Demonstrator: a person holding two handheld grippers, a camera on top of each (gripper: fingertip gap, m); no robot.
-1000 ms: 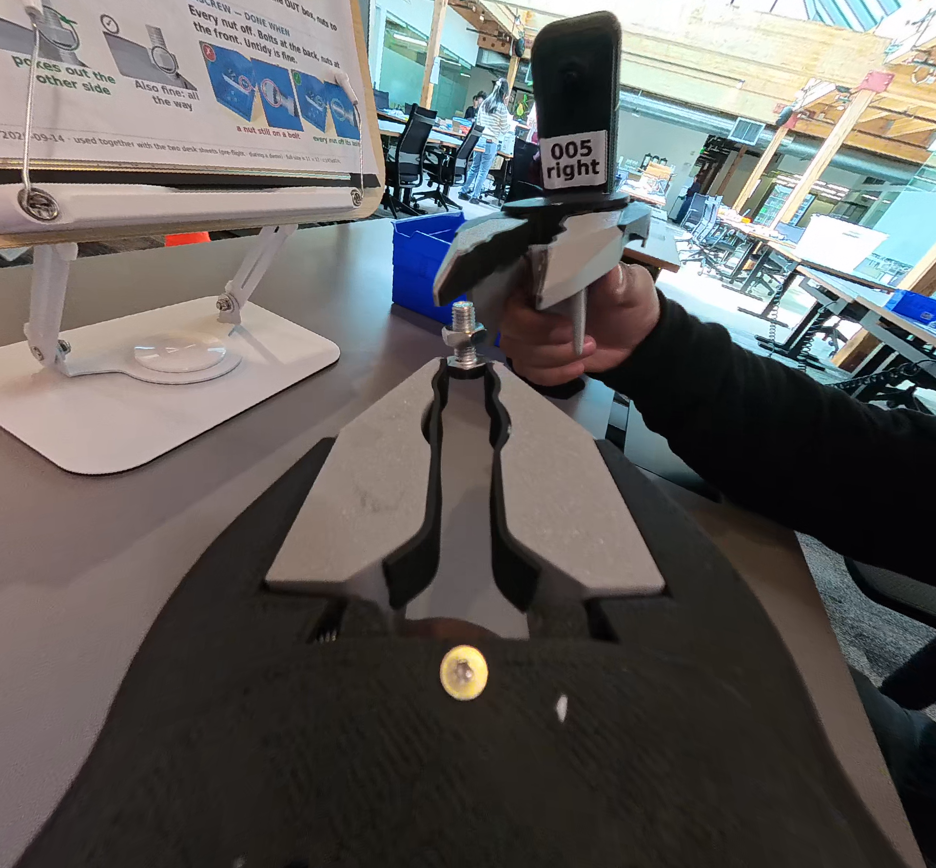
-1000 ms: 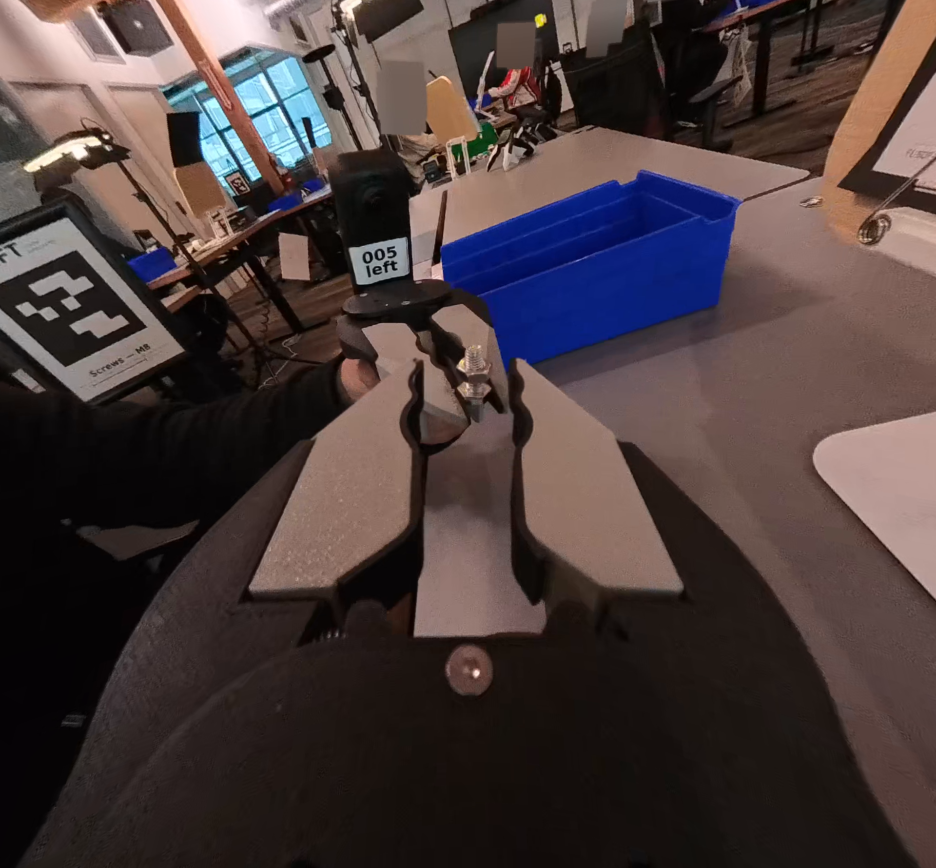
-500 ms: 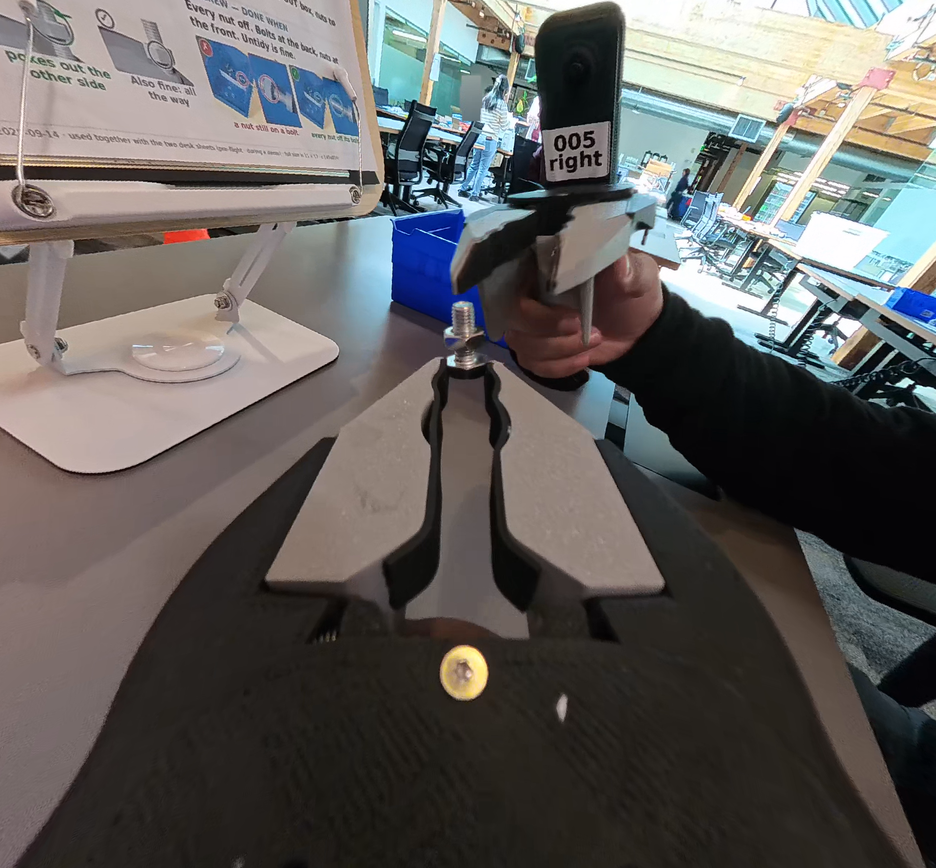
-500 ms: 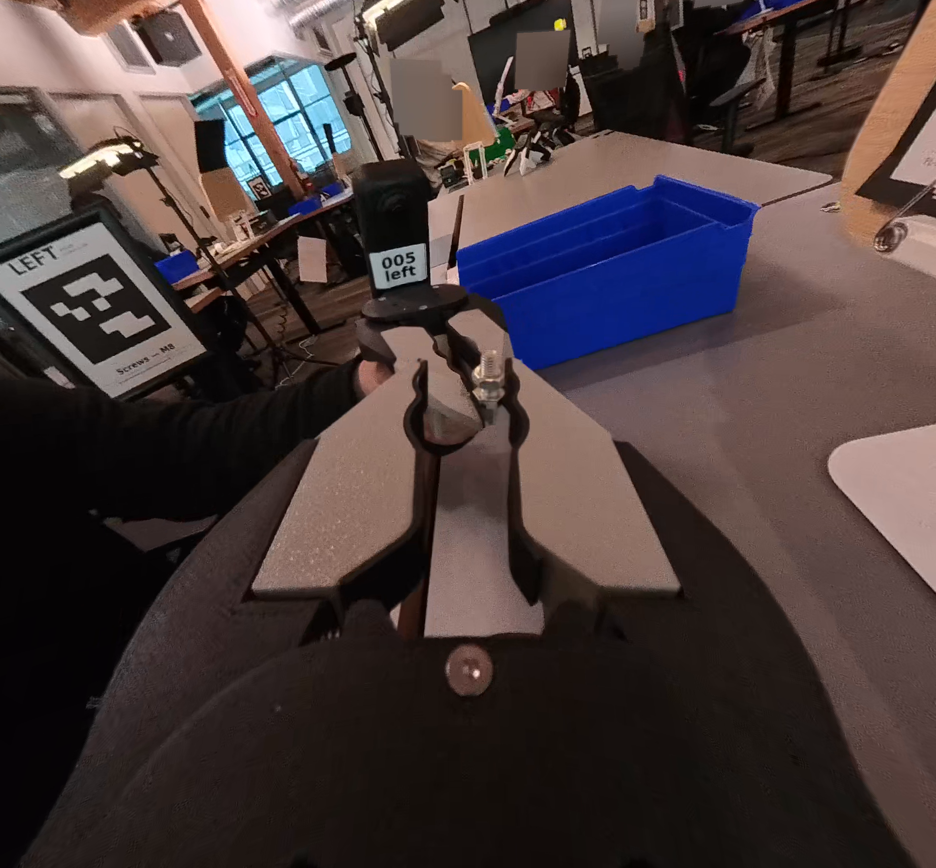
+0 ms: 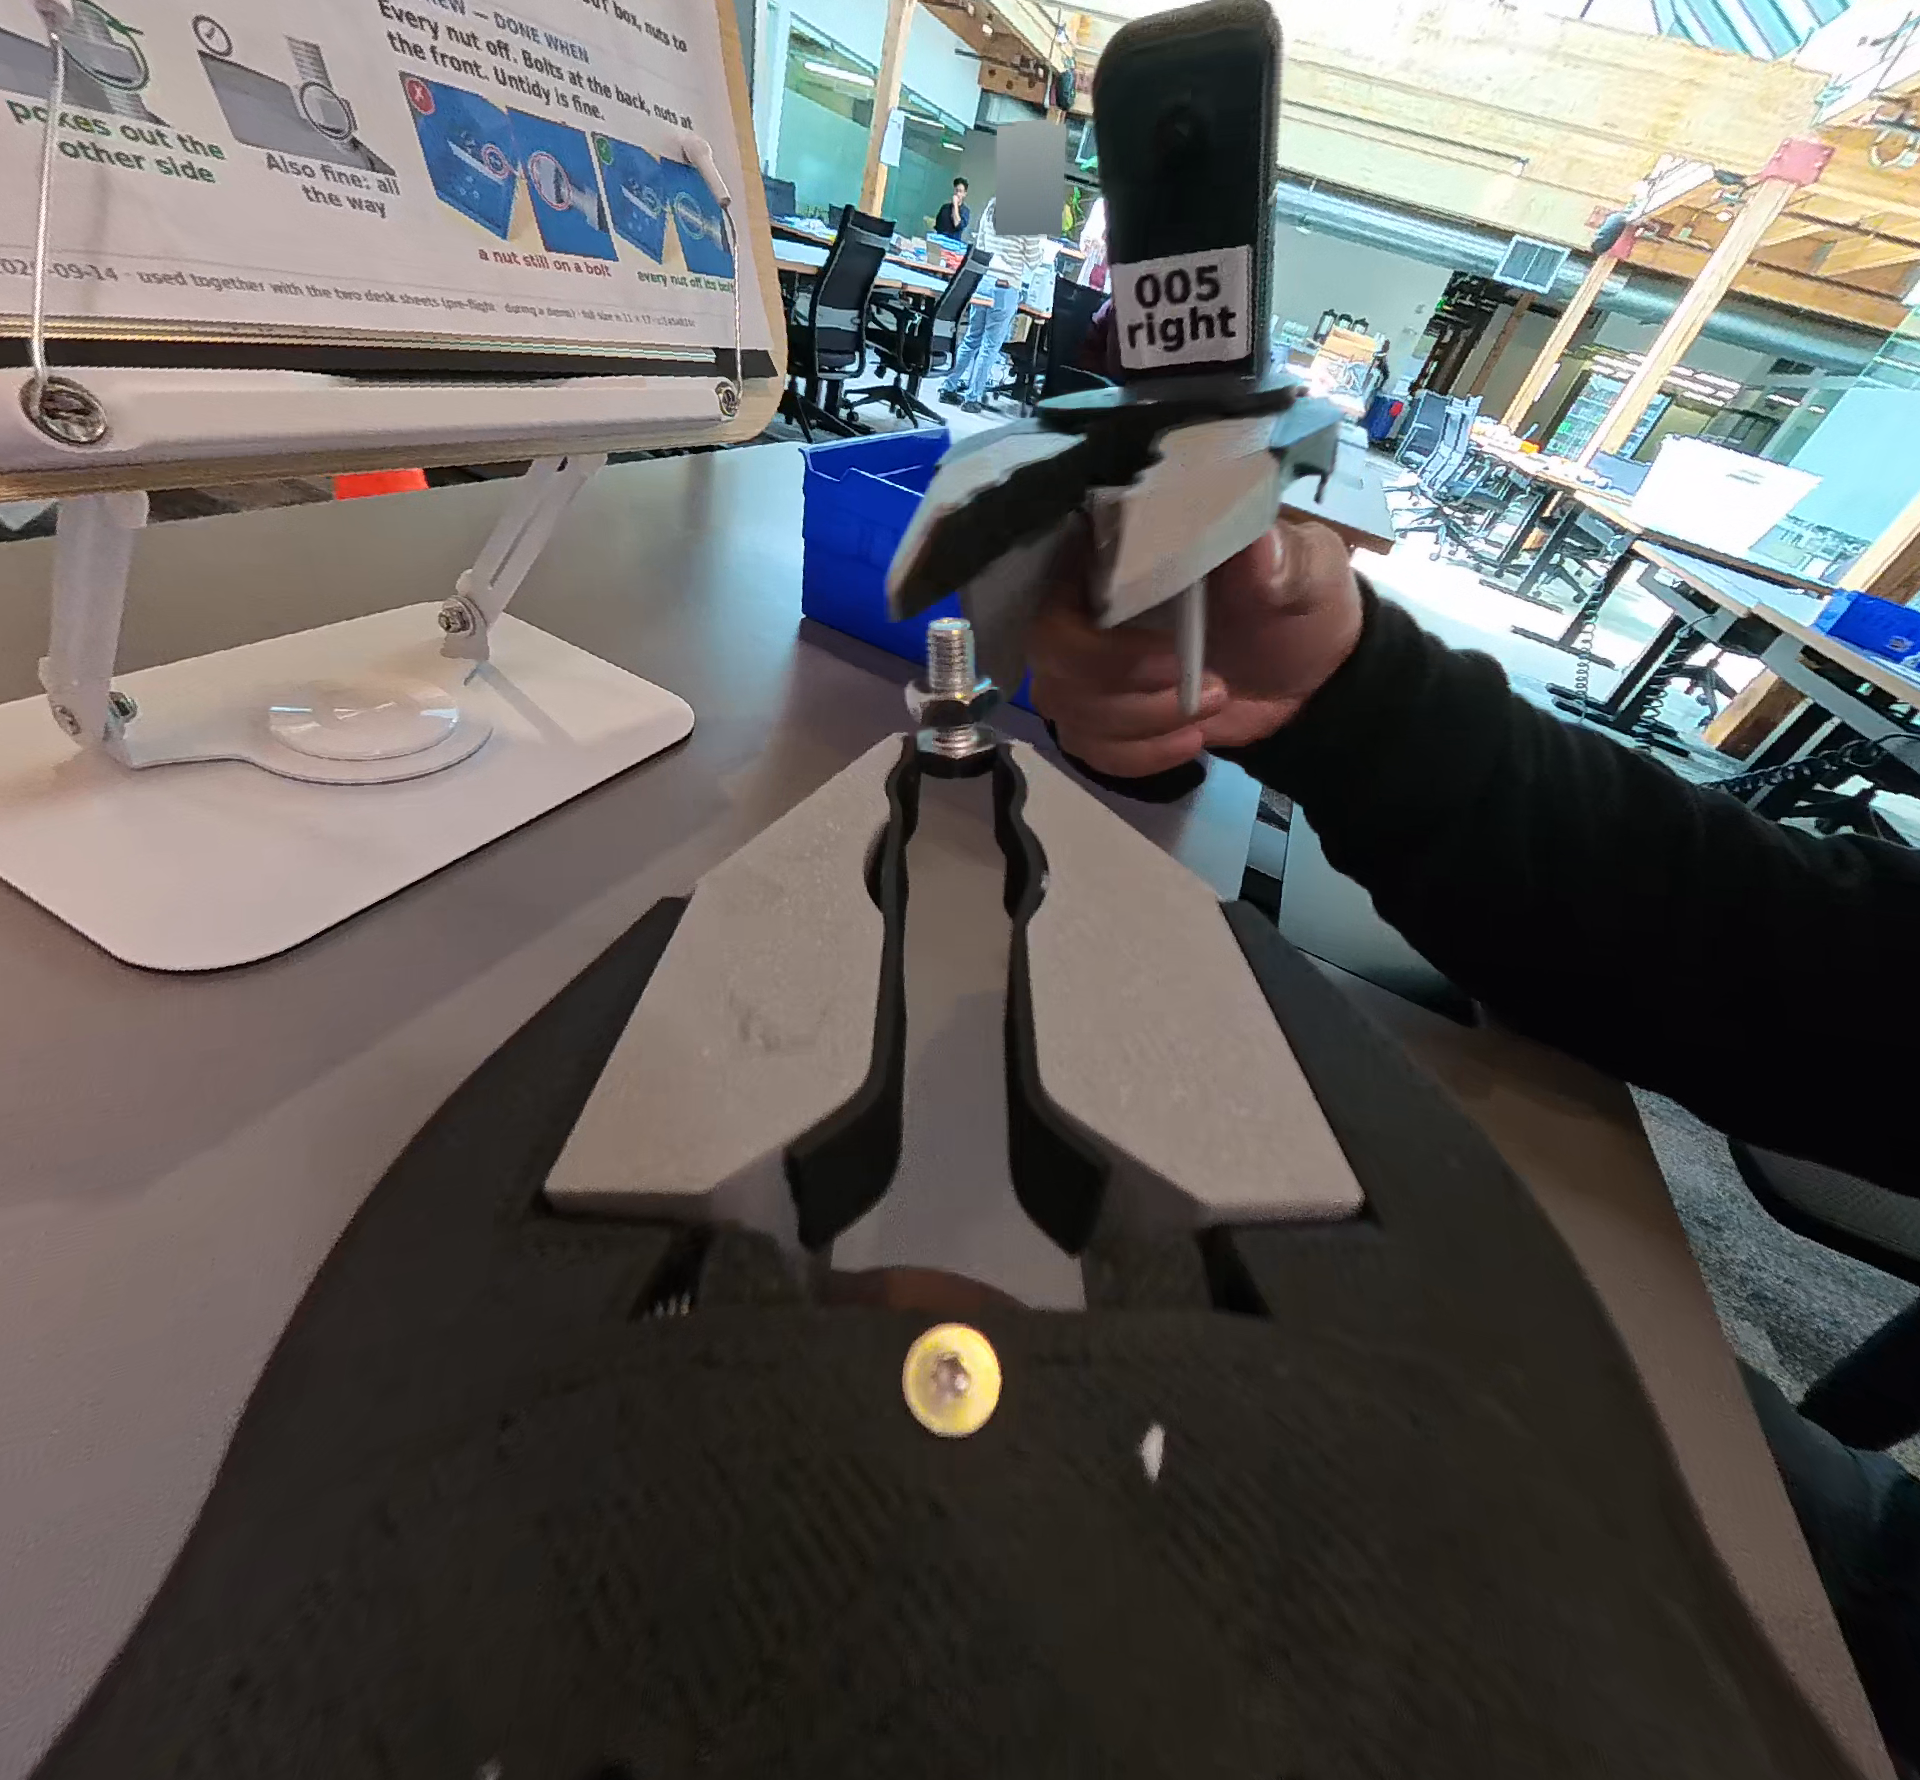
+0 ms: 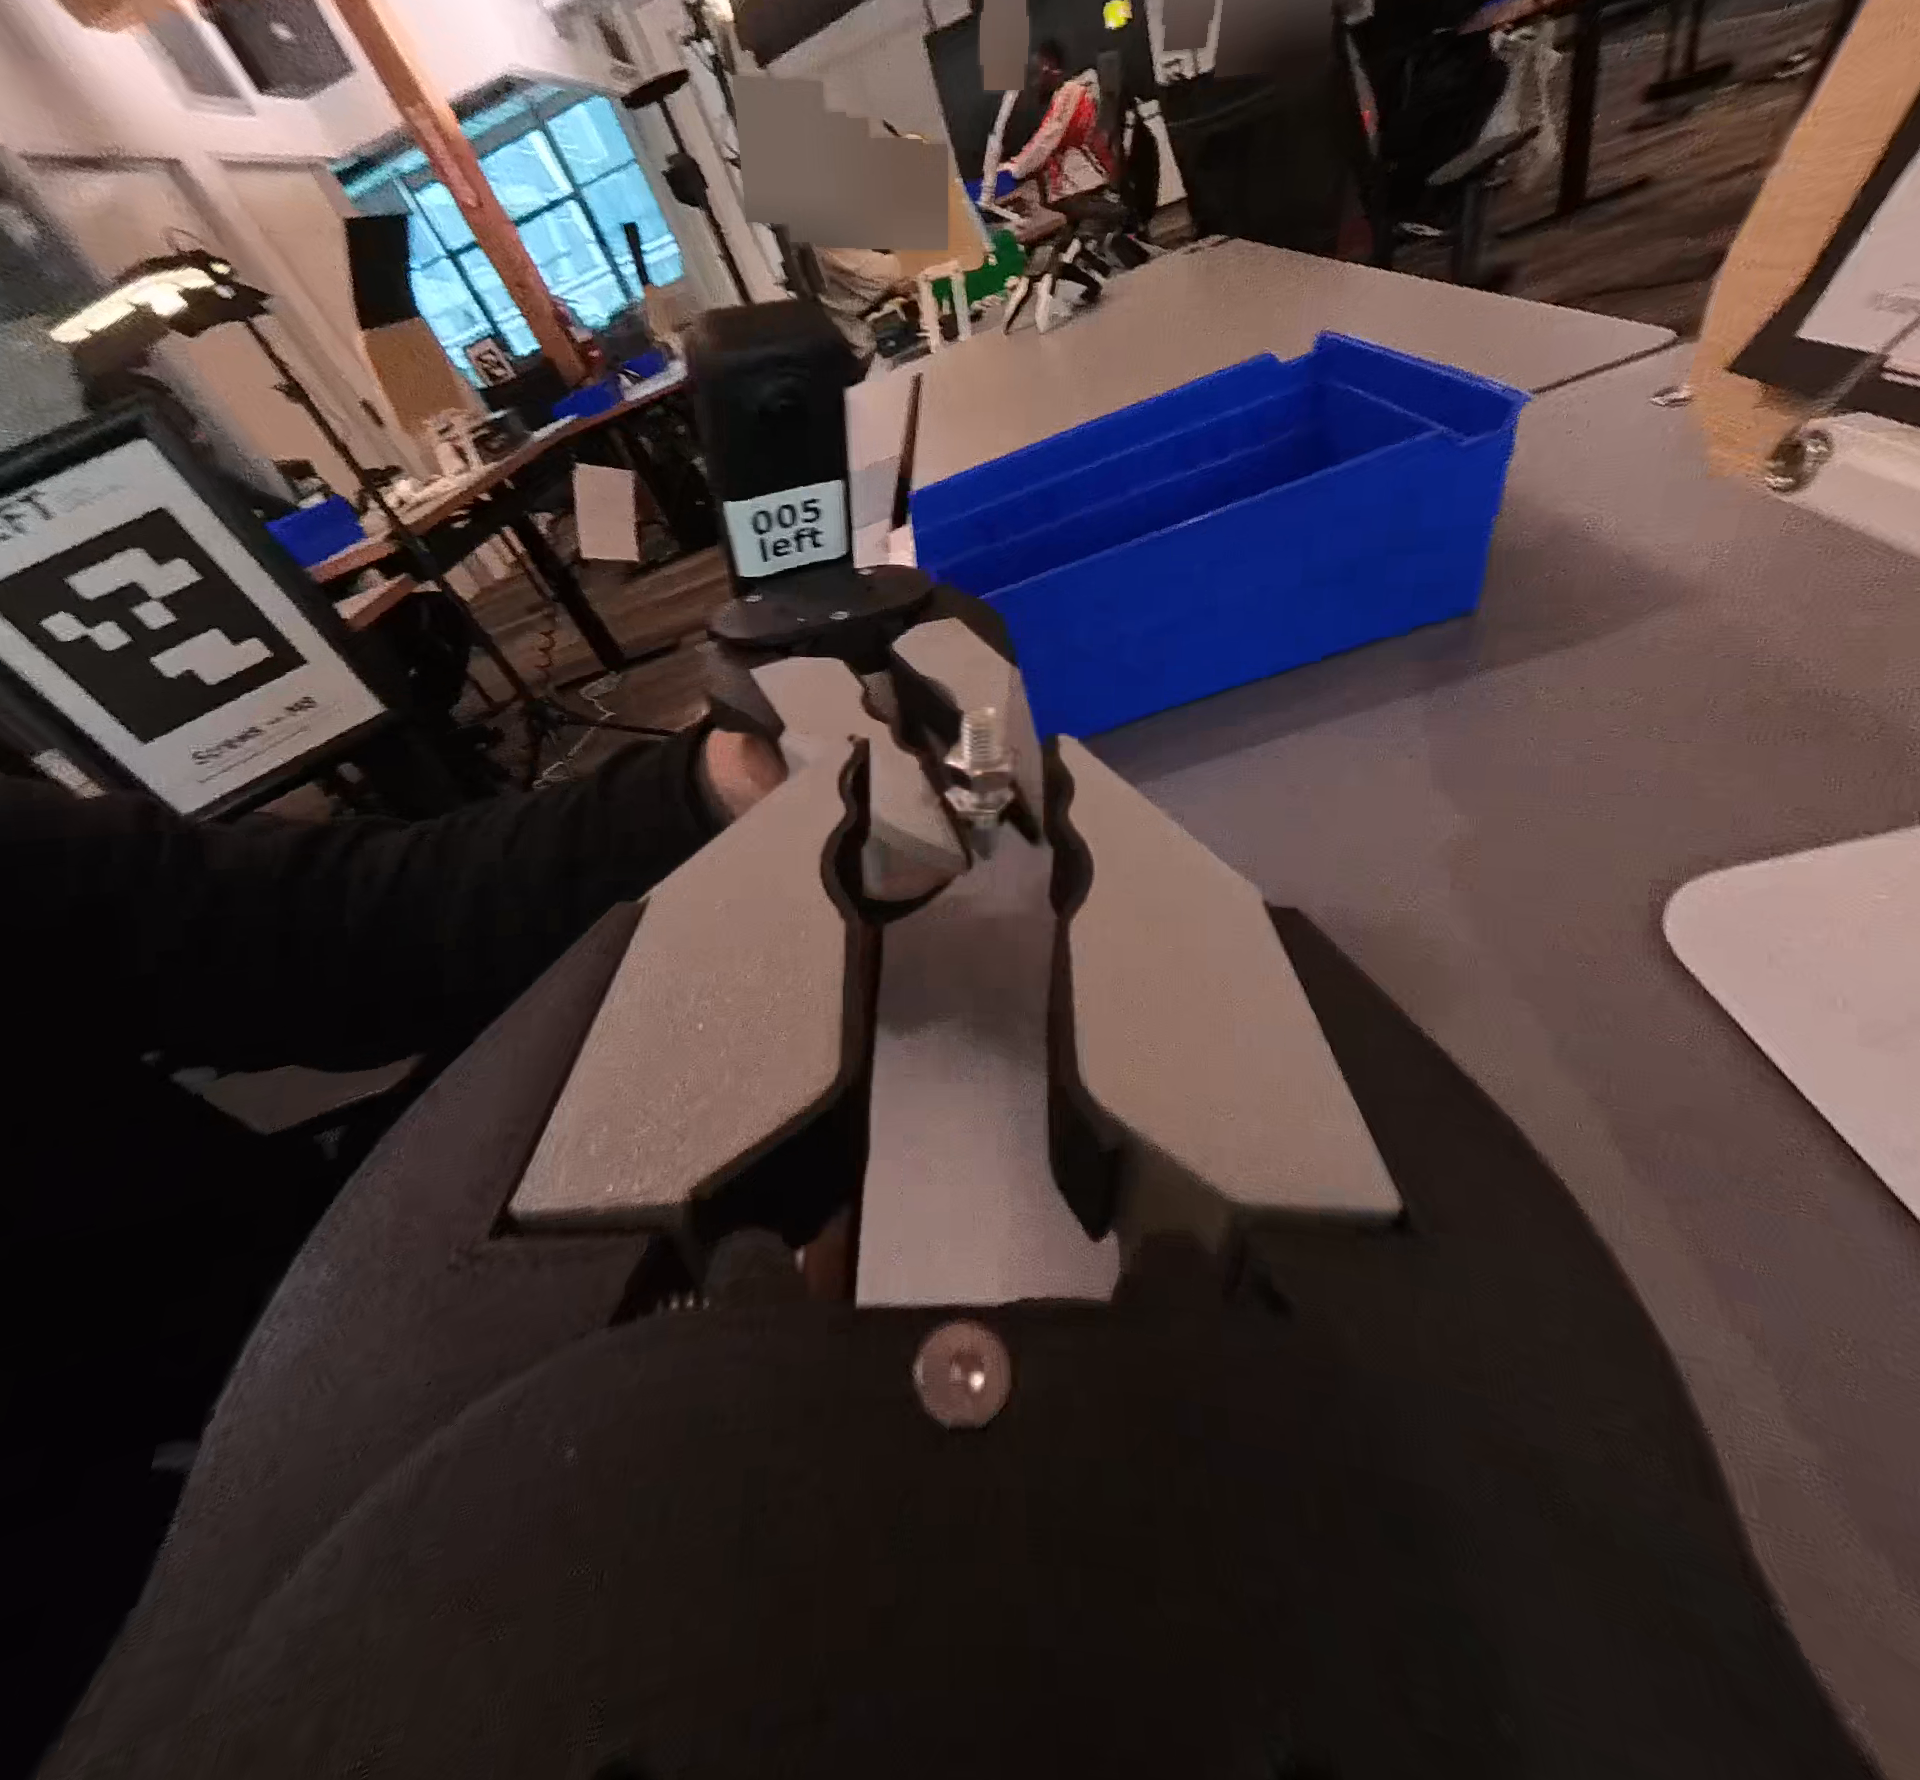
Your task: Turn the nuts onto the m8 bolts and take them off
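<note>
Left gripper (image 5: 951, 762) jaws clenched on the lower end of the bolt (image 5: 948, 655), which stands upright at their tips with the nut (image 5: 951, 704) threaded partway, just above them. Right gripper (image 6: 951, 811) jaws released, flanking the nut without touching. Probable risks: closing off-centre would push the bolt askew in the left jaws; a hold on the nut's corners could slip. Blue bin (image 6: 1226, 546) beyond both jaws on the counter (image 6: 1558, 795).

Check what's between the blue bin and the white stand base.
Bare table only between blue bin and white stand base, per right wrist view.
</note>
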